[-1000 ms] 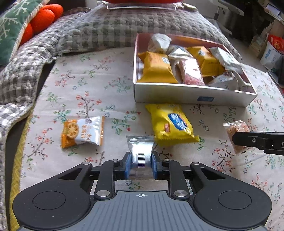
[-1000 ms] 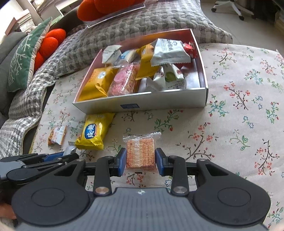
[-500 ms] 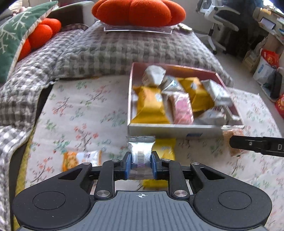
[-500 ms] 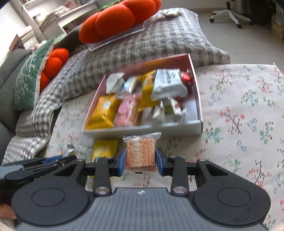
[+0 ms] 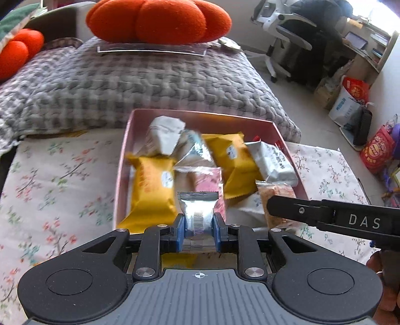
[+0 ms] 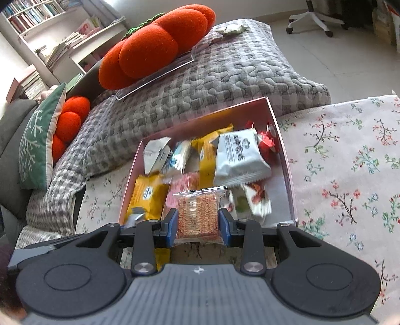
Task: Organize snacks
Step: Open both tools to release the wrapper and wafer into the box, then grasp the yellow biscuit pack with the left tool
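Silver packet [image 5: 198, 212], orange-speckled cracker pack [image 6: 198, 217], pink box [image 6: 282, 150], yellow packs, floral cloth [image 6: 350, 162], grey checked quilt [image 5: 125, 82], orange cushion [image 5: 160, 20].

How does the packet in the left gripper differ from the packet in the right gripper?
The left packet is opaque silver foil with a barcode; the right packet is clear and shows an orange-red crispy block. The left packet looks narrower, the right packet wider. Both stand upright, each clamped at its lower part, over the near edge of the box.
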Demonstrator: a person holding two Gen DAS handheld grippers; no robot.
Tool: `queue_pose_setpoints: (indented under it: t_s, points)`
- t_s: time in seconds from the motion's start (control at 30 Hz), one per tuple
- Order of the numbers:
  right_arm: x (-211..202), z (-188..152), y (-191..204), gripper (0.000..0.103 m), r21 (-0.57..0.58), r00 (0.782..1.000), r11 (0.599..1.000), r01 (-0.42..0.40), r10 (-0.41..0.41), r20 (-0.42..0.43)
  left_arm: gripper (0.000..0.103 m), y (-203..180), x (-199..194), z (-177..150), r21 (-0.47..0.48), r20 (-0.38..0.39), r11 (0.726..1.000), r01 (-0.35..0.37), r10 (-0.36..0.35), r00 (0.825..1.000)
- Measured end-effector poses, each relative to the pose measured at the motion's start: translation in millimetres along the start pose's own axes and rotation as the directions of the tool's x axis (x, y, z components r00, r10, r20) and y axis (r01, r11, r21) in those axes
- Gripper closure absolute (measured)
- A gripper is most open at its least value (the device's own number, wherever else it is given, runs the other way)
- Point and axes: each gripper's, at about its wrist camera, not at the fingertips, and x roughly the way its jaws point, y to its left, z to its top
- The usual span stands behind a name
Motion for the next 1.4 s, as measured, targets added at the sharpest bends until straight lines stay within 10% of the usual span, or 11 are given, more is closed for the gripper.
queue_pose_setpoints:
  t_s: [0.4,0.93,1.4]
  points:
    - [5,14,-5,0.069,0.021,1.000,1.000,-0.009,0.009,0.014,0.078,-2,21,8,0.018,-0.002,1.000,0.018,-0.018,1.000]
    - [-16,8,-3,0.037,0.000,1.000,1.000,0.011,-0.011,0.020,0.032,0,-4,-10,0.016,-0.009,1.000,0.017,-0.016,1.000]
    - [-26,-28,0,0.018,-0.012,0.997,0.999,0.043,-0.044,-0.057,0.012,9,-31,-55,0.058,-0.079,0.996,-0.064,0.068,0.994]
